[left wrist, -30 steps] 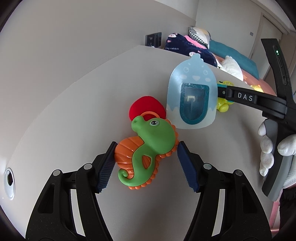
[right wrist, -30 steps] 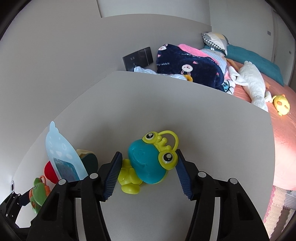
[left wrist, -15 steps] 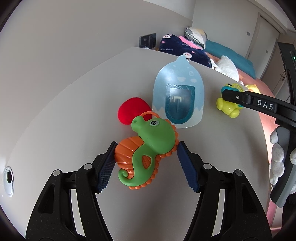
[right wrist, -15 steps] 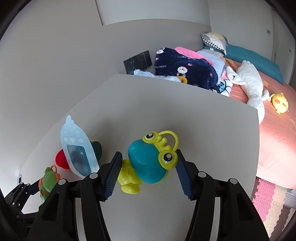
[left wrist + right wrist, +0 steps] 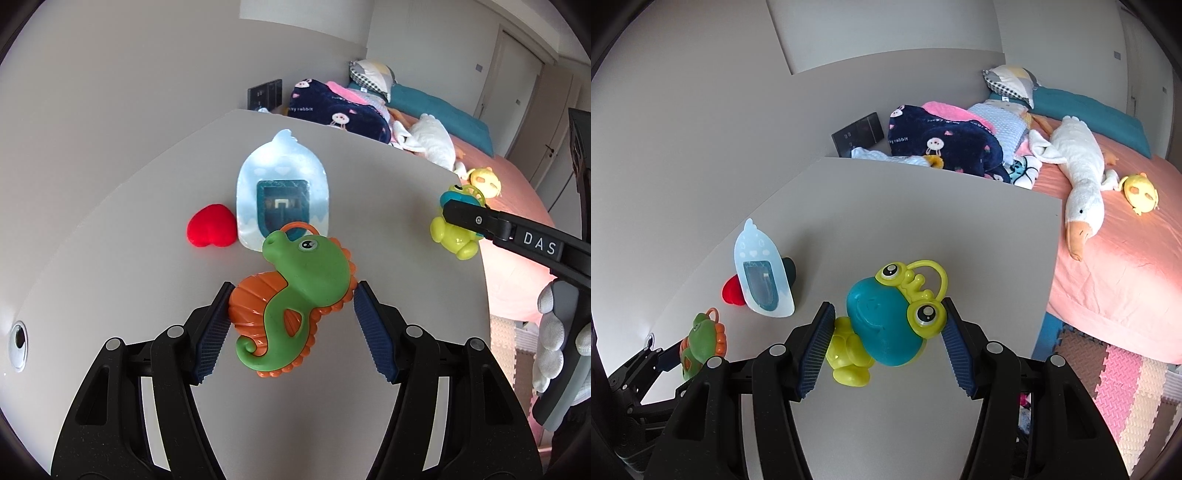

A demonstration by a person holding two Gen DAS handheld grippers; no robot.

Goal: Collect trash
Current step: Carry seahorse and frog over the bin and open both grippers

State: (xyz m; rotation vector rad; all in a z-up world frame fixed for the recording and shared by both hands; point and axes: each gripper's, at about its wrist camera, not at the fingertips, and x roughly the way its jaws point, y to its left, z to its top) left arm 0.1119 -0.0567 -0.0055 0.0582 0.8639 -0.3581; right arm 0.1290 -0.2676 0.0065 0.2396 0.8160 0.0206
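Observation:
My left gripper (image 5: pixel 291 325) is shut on a green and orange seahorse toy (image 5: pixel 295 295) and holds it above the white table (image 5: pixel 147 229). My right gripper (image 5: pixel 888 341) is shut on a teal and yellow frog toy (image 5: pixel 886 328) over the table's right part (image 5: pixel 923 206). The frog also shows in the left wrist view (image 5: pixel 456 229), and the seahorse in the right wrist view (image 5: pixel 701 341). A pale blue bottle-shaped package (image 5: pixel 282 195) stands upright on the table beyond the seahorse, with a red heart (image 5: pixel 210 225) beside it; both show in the right wrist view (image 5: pixel 761 273), (image 5: pixel 731 291).
The table ends in an edge at the right (image 5: pixel 1052 258), with a pink bed (image 5: pixel 1126 258) beyond holding a white goose plush (image 5: pixel 1078 177), a yellow plush (image 5: pixel 1141 192) and a dark blue blanket (image 5: pixel 942 144). Foam floor mats (image 5: pixel 1126 387) lie below. A cable hole (image 5: pixel 18 338) sits at the table's left.
Both grippers have pulled back and up from the table with their toys. The blue package and red heart now look smaller and farther away, and more of the bed shows.

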